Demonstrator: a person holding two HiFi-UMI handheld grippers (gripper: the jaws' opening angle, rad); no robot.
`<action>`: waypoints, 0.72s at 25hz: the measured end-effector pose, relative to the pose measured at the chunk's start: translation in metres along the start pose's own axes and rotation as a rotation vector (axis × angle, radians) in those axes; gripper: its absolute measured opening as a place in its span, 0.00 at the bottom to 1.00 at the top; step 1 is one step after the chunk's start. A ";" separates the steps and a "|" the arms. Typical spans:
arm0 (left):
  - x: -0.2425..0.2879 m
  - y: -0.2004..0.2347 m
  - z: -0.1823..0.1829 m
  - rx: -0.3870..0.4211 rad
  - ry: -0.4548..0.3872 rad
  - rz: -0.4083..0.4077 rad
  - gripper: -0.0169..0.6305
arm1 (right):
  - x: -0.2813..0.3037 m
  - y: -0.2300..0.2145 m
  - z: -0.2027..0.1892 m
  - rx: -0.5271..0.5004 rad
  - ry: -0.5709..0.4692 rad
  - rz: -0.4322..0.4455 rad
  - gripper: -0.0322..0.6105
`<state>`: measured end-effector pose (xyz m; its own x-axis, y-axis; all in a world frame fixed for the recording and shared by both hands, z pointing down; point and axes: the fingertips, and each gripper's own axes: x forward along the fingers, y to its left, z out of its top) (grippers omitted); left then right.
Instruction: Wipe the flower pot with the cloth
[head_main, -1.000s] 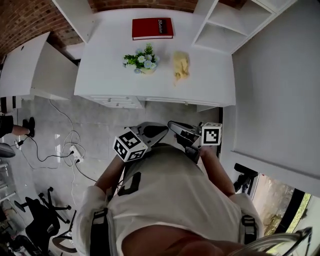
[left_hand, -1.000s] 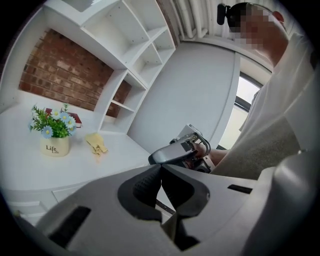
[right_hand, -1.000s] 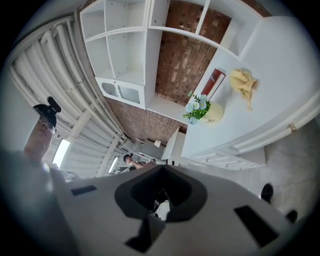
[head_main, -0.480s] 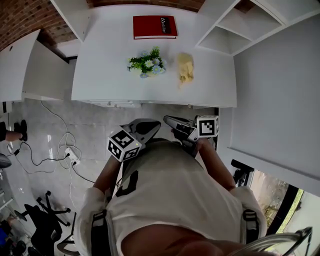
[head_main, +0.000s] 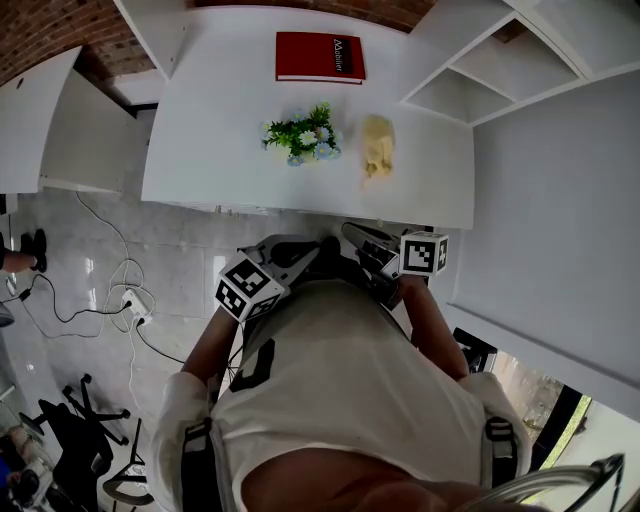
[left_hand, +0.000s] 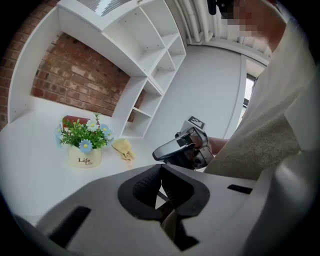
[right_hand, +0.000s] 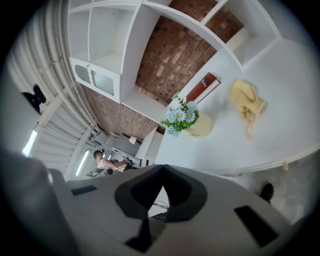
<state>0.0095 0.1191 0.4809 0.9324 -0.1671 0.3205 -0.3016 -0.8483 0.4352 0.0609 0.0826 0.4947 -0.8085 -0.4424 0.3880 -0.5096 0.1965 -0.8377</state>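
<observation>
Hovering mid-frame, left gripper and right gripper, jaws closed tight, empty; flower pot left of cloth on white desk, upper centre.

Left gripper, right gripper nearer table

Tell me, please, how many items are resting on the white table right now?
3: the red book at the far edge, the flower pot near the middle, and the yellow cloth just right of it, not touching. The whole tabletop shows, so none seems hidden.
</observation>
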 end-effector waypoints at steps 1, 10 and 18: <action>0.003 0.005 0.003 0.004 -0.008 0.014 0.06 | -0.004 -0.013 0.009 -0.041 0.000 -0.041 0.07; 0.023 0.038 0.033 0.022 0.018 0.170 0.06 | -0.027 -0.088 0.132 -0.337 -0.013 -0.286 0.37; 0.049 0.054 0.052 0.003 0.012 0.254 0.06 | 0.001 -0.188 0.177 -0.485 0.150 -0.500 0.59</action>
<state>0.0489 0.0389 0.4766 0.8240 -0.3692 0.4297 -0.5256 -0.7815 0.3363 0.2079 -0.1091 0.5844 -0.4581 -0.4631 0.7587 -0.8753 0.3839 -0.2942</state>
